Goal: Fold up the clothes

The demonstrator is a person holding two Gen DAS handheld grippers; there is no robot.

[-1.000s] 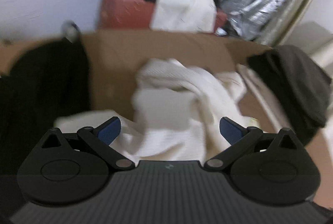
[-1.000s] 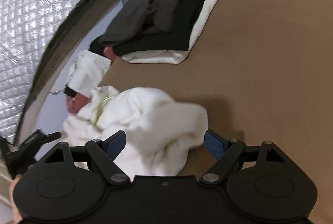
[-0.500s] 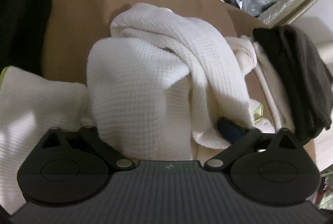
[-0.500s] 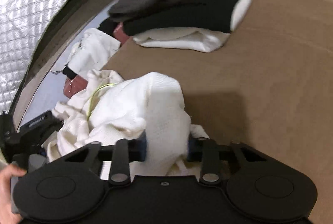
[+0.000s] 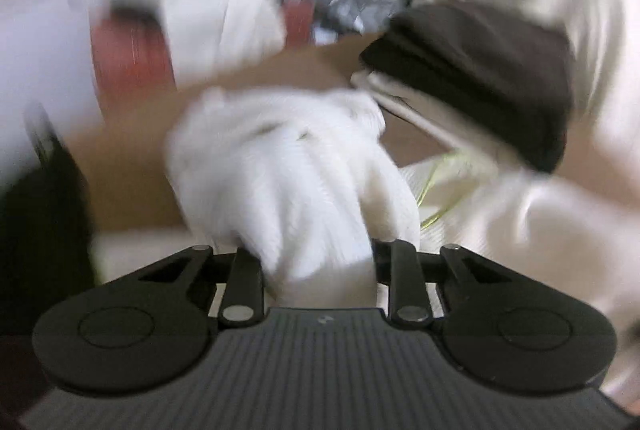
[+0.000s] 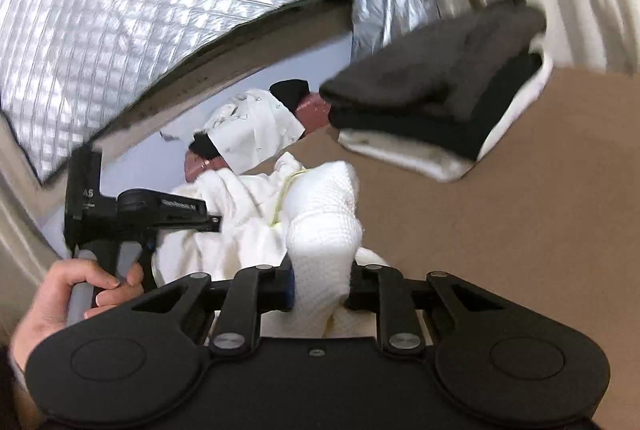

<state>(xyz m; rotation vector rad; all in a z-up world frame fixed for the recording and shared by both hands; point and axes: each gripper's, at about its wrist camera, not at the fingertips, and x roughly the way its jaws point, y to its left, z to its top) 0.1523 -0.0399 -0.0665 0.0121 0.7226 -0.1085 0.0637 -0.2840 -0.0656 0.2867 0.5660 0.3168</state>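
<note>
White waffle-knit garment (image 6: 320,206) lies bunched on the brown table (image 6: 520,230), near a folded stack of dark and white clothes (image 6: 440,102); right gripper (image 6: 320,286) closing, pads clamped on a fold of the garment; left gripper (image 5: 318,262) closing, likewise gripping the garment, view blurred; person's hand (image 6: 76,294) on the left tool's handle; lettering there partly legible: "AS"; rest unreadable.

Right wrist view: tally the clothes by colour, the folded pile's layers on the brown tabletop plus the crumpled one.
White: 2, the crumpled white waffle-knit garment and the folded white garment under the pile
Black: 1, the folded black garment in the middle
Dark grey-brown: 1, the folded dark grey-brown garment on top
Total: 4
</note>
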